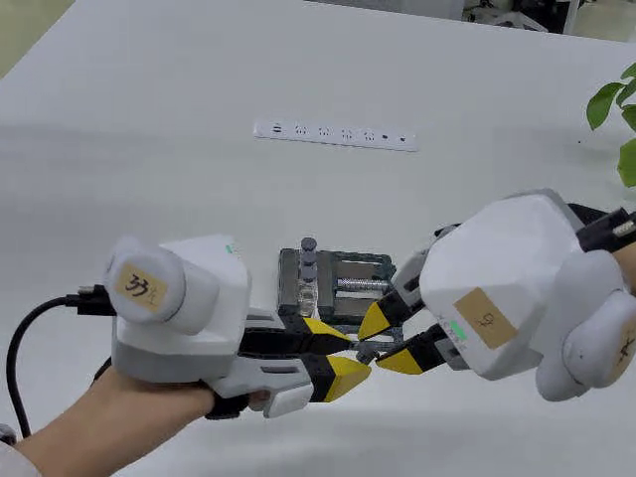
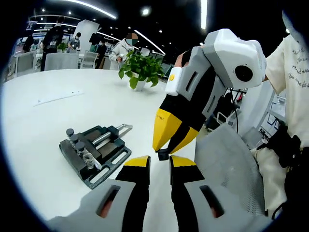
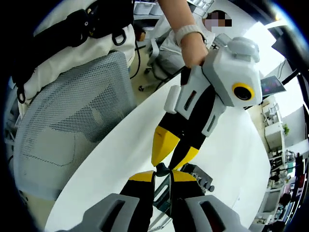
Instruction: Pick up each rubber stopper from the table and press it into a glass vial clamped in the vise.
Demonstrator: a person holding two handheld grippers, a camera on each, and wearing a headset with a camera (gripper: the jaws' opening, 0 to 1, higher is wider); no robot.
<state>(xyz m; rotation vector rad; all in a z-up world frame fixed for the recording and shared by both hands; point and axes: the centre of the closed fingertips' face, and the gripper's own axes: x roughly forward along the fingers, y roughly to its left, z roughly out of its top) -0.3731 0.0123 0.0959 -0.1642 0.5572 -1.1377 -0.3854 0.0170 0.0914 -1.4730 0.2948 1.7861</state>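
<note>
Right gripper (image 1: 369, 351) pinches rubber stopper (image 2: 163, 154); left gripper (image 2: 159, 162) is nearly closed, hold unclear; best kept upright and centred over nearest glass vial (image 1: 308, 294) in vise (image 1: 350, 264), 11 o'clock.

A big white table (image 1: 149, 109) lay under the left claw (image 2: 159, 163). Far ahead of the claw, a green plant (image 2: 139, 67) stood on the table. A grey mesh chair (image 2: 231, 159) sat close beside the claw. Long bright lights (image 2: 203, 12) shone on the dark ceiling (image 2: 169, 21) above it.
</note>
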